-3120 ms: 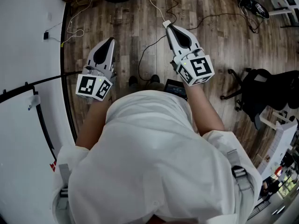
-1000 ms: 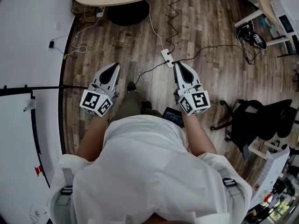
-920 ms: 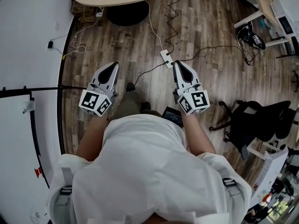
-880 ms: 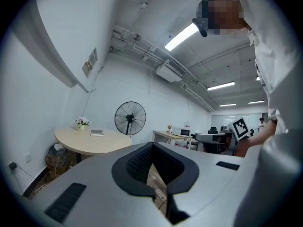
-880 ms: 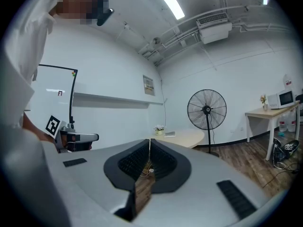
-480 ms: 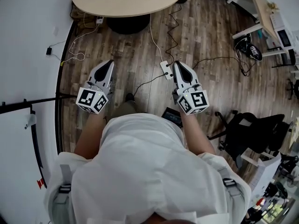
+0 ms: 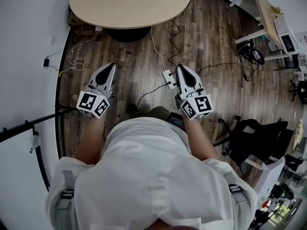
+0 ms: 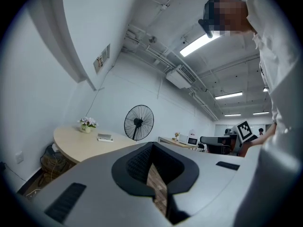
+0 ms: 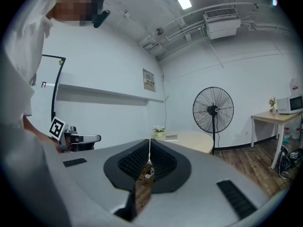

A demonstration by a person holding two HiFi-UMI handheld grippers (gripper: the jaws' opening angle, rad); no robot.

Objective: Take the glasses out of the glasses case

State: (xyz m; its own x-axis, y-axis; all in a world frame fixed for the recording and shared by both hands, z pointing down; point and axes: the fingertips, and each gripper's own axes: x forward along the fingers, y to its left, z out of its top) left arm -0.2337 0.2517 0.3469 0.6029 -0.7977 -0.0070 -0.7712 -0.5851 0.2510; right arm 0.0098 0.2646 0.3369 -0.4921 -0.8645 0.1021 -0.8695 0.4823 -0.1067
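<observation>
Can't say for sure I see the case yet. Best guess is the small flat thing point(image 8: 105, 137) lying on the round surface point(image 7: 129, 6) near the flower pot point(image 8: 86, 123). It's too tiny to call though, so the case may not be in shot at all.

Both tools are well short of the surface, out over the wood floor. The left tool point(image 7: 111, 65) has its jaws pressed together with nothing in them. The right tool point(image 7: 180, 67) is the same deal, closed and empty.

What could bite here, imo:
- **Trip hazard:** a power strip point(image 7: 168, 78) and loose cables point(image 7: 156, 47) lie on the floor between the person and the surface.
- **Closed jaws:** they need opening before they reach the case, otherwise the tips just shove it across the surface or into the pot.
- **Wrong target:** if that flat thing isn't the case, the reach goes to the wrong spot.
</observation>
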